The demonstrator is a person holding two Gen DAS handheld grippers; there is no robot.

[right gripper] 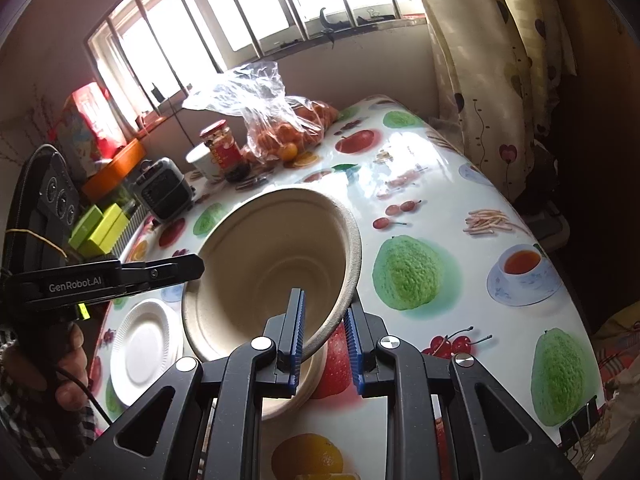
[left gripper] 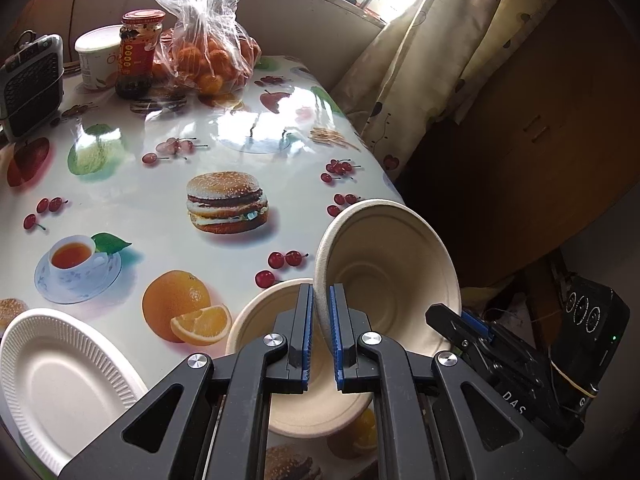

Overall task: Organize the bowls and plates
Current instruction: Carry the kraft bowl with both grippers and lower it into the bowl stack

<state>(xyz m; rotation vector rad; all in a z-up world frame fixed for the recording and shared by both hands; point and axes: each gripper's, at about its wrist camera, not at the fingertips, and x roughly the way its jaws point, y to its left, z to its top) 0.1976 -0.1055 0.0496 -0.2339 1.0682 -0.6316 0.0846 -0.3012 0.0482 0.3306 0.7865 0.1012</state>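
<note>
A beige paper bowl point(left gripper: 392, 264) hangs tilted above the table, held at two sides of its rim. My left gripper point(left gripper: 320, 292) is shut on its near rim, and my right gripper point(left gripper: 444, 316) pinches the opposite edge. In the right wrist view, the right gripper point(right gripper: 325, 304) is shut on the bowl point(right gripper: 272, 264) and the left gripper point(right gripper: 198, 266) meets its left rim. A second beige bowl point(left gripper: 320, 412) point(right gripper: 292, 396) rests on the table right under it. A white ribbed paper plate point(left gripper: 60, 380) point(right gripper: 140, 344) lies to the left.
At the far end of the fruit-print table point(left gripper: 160, 208) stand a bag of oranges point(left gripper: 208, 60), a red-lidded jar point(left gripper: 138, 56), a white tub point(left gripper: 96, 56) and a small grey heater point(left gripper: 32, 84). The table's right edge drops off beside a curtain point(left gripper: 420, 72).
</note>
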